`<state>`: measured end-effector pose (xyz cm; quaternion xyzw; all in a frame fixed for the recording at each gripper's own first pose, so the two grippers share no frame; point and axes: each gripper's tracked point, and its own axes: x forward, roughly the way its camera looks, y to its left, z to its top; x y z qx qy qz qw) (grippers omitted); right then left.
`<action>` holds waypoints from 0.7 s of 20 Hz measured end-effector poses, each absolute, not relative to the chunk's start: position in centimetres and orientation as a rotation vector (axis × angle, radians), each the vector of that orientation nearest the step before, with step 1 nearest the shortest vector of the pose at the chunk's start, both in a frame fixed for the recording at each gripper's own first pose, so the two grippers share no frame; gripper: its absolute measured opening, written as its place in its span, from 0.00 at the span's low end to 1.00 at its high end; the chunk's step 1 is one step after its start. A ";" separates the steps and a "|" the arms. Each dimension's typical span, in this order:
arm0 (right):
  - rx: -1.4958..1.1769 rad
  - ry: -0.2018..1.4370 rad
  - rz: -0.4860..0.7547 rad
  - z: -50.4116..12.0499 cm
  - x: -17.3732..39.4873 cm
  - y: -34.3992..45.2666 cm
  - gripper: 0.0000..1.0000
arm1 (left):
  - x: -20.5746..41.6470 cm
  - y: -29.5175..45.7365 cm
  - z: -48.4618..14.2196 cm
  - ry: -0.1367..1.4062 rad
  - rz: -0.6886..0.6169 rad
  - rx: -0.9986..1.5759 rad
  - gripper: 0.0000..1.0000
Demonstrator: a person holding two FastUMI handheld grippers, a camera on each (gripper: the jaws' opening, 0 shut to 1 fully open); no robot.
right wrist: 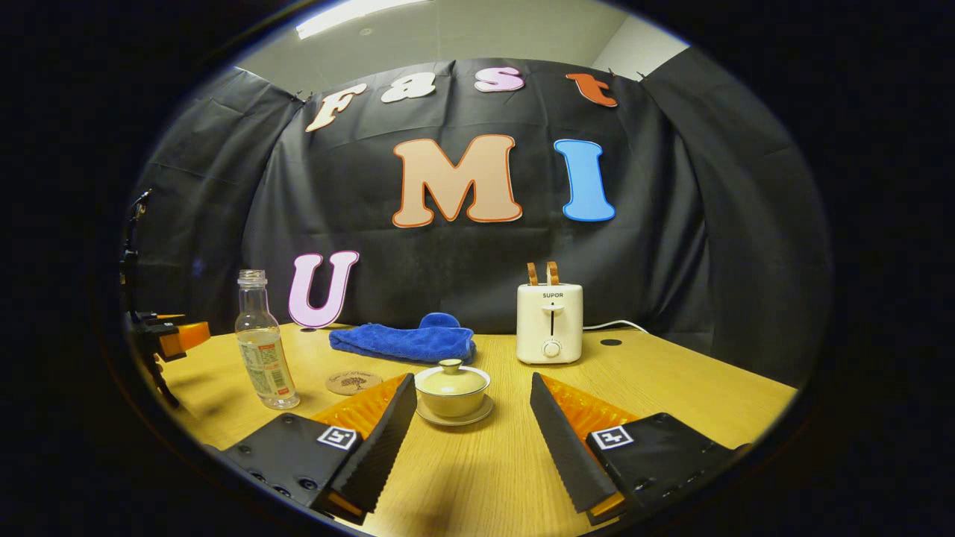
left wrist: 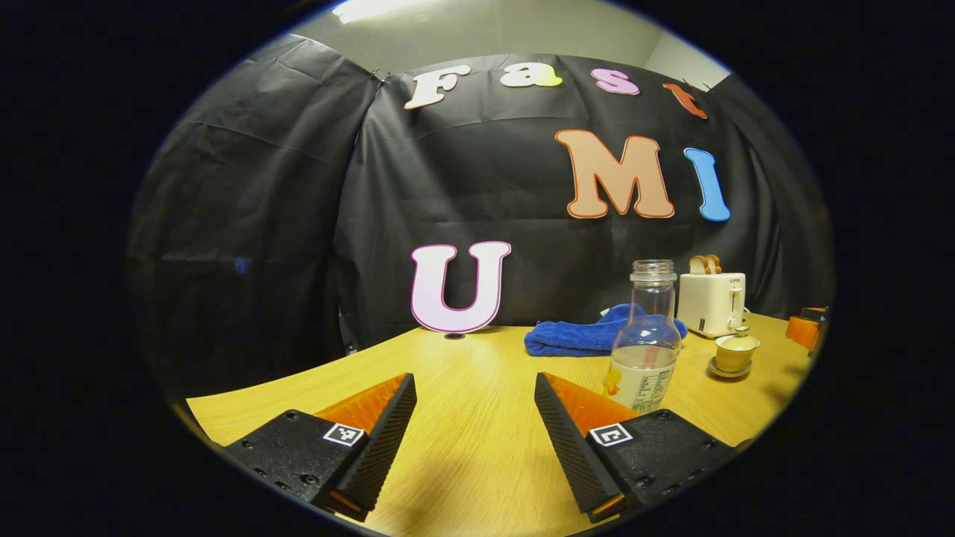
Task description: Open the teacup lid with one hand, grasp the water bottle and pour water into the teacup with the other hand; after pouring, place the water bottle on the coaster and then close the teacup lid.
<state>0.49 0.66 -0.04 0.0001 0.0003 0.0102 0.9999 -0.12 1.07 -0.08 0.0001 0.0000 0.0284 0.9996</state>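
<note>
Wood-grain yellow tabletop [right wrist: 671,388] carries everything, backed by the black cloth wall of the booth. Largest on it, a white toaster [right wrist: 550,323] stands upright near the back with two slices of bread [right wrist: 542,273] poking out of its slots; in the left gripper view it sits at the far right. A blue towel [right wrist: 406,339] lies crumpled to the toaster's left, also toward the back.

The water bottle [right wrist: 261,343] stands upright and uncapped, clear, partly filled, with a label round its lower half. In the right gripper view it is at the left, just beside a round coaster [right wrist: 354,382] but not on it; in the left gripper view it rises just beyond the right-hand finger. The teacup [right wrist: 452,391] rests on its saucer with the lid [right wrist: 451,377] on, in front of the towel and between bottle and toaster.

The left gripper [left wrist: 475,391] hovers low over the table, its fingers spread wide with bare table between them. The right gripper [right wrist: 472,391] is likewise spread wide, the teacup seen in the gap just beyond its fingertips and apart from them. At the left edge of the right gripper view, the other gripper appears beyond the bottle.
</note>
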 end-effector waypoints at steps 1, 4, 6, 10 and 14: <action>0.000 0.003 0.032 -0.2 0.7 0.9 0.94 | -0.1 1.0 0.0 0.000 0.054 0.000 0.93; 0.001 0.006 0.058 -0.2 1.6 1.4 0.97 | -0.2 0.9 -0.1 -0.001 0.047 0.000 0.93; 0.002 0.007 0.080 -0.2 2.8 2.0 0.97 | -0.2 0.9 -0.1 0.000 0.046 0.000 0.93; 0.002 0.022 0.131 -0.6 5.5 3.2 0.98 | -0.1 0.9 0.0 0.000 0.046 0.001 0.93; 0.003 0.042 0.142 -1.1 7.7 3.6 0.97 | -0.1 0.8 -0.1 0.000 0.041 0.000 0.93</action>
